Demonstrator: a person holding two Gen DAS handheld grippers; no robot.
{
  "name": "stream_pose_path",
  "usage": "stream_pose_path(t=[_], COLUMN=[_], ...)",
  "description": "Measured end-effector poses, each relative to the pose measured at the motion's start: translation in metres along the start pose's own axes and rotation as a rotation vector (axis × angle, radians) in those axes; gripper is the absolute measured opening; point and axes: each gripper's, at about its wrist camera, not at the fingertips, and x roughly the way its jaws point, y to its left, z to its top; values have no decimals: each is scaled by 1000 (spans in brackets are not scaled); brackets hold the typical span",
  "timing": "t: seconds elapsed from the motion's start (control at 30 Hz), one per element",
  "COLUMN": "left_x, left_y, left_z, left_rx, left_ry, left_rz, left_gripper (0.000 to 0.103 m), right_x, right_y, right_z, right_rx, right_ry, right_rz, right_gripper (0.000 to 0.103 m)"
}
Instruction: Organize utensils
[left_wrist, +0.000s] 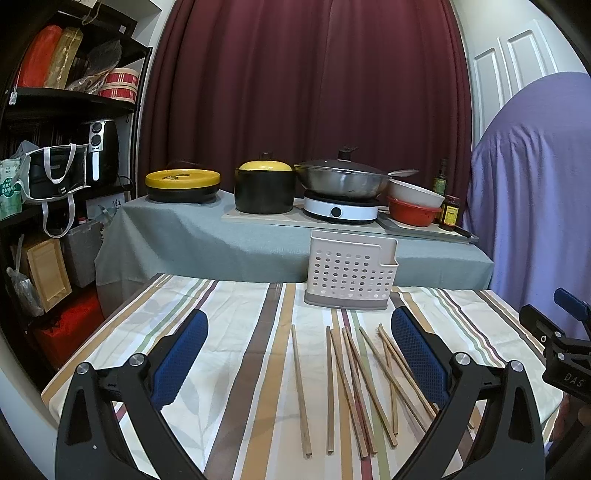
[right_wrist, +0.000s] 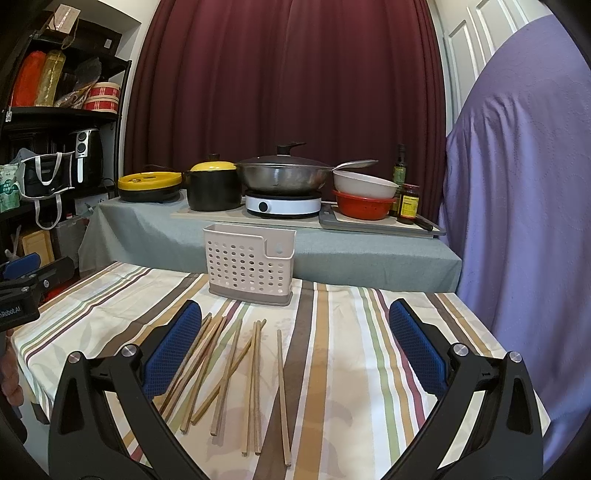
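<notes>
fingers: left gripper (left_wrist: 299, 354) spread wide, empty, hovering above the table (left_wrist: 236, 369); right gripper (right_wrist: 295, 350) likewise wide and empty. blue pads (left_wrist: 181, 362) clear of everything.

chopsticks (left_wrist: 351, 387) lie loose on the striped cloth, between and below both sets of fingers. one stick sits apart on the left of the left wrist view; the rest fan out, and several cross each other. perforated holder (left_wrist: 351, 273) stands upright at the far edge of the table, beyond the sticks, apart from them; looks empty from here.

judgement: nothing sorted yet. risks:
- crossed sticks: closing on one may drag or flick its neighbour off the table.
- thin, flat-lying sticks: pads may slip over rather than pinch.
- holder looks light: a stick pushed in at an angle could tip it.
</notes>
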Motion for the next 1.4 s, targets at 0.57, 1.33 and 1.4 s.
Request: stream_pose_path(t=[0.57, 1.33, 1.4], left_x=[-1, 0, 0], left_y=[-1, -1, -1], left_z=[-1, -2, -2], left_rx=[-2, -3, -3], left_ry=[-3, -7, -7], left_rz=[-1, -2, -2], left_gripper=[97, 97, 97], right_x=[-1, -2, -2], right_y=[1, 2, 2], right_z=[0, -1, -1], right_rx=[0, 0, 0], right_ry=[-3, -7, -7], right_rz=[2, 5, 4], right_gripper=[99, 99, 99])
